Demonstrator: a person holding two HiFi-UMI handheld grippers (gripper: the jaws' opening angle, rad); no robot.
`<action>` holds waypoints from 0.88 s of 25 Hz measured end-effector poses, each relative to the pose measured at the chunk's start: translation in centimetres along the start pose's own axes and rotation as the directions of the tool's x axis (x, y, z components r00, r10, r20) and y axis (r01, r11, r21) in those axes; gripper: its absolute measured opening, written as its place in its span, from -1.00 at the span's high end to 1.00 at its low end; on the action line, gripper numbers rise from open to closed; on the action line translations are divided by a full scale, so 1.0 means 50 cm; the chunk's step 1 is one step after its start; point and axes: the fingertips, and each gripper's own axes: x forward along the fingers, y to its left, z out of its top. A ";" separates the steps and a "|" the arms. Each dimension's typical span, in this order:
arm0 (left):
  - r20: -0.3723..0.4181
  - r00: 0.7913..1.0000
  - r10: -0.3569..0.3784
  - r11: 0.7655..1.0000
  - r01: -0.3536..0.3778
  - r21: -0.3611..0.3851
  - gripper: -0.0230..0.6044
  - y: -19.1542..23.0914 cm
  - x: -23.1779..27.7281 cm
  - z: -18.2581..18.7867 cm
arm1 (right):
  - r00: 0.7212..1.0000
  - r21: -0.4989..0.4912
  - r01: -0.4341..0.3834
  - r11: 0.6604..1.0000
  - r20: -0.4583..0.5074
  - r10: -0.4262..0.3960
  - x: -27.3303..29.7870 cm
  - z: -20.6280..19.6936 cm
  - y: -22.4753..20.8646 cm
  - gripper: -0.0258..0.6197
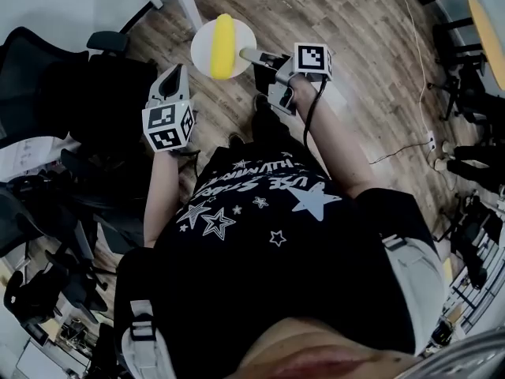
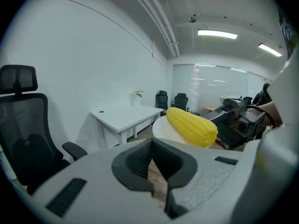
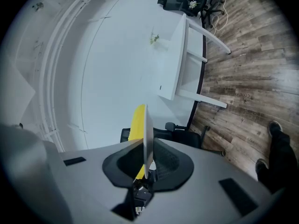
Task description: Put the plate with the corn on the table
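White round plate [image 1: 202, 44], one, is held by its rim in the clamped right gripper [image 1: 249, 54], in the air over the floor [image 1: 355, 69], well apart from the one table [image 2: 126, 113]. One whole yellow corn [image 1: 223, 46] is carried on it. Left gripper [image 1: 175, 73], closed on nothing, is beside it.

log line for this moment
right gripper: shut on plate rim | corn: on plate | left gripper: shut, empty | table: not reached

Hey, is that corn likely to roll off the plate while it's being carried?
Probably it could roll: the corn is a rounded cob lying loose on the plate. The right gripper pinches only the rim, so the plate may tip easily.
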 end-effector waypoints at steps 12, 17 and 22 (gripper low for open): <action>-0.002 1.000 -0.017 1.000 0.017 -0.001 0.91 0.004 -0.002 -0.001 | 1.000 0.010 -0.008 1.000 0.030 0.008 -0.011 0.003 0.006 0.79; -0.011 1.000 0.003 1.000 -0.003 -0.010 0.91 0.012 0.036 0.007 | 1.000 0.029 -0.023 0.999 0.015 0.022 0.011 0.045 -0.006 0.79; -0.025 0.999 0.036 0.999 -0.037 -0.018 0.91 0.049 0.100 0.029 | 0.999 0.022 -0.031 0.999 -0.017 0.031 0.062 0.123 -0.026 0.79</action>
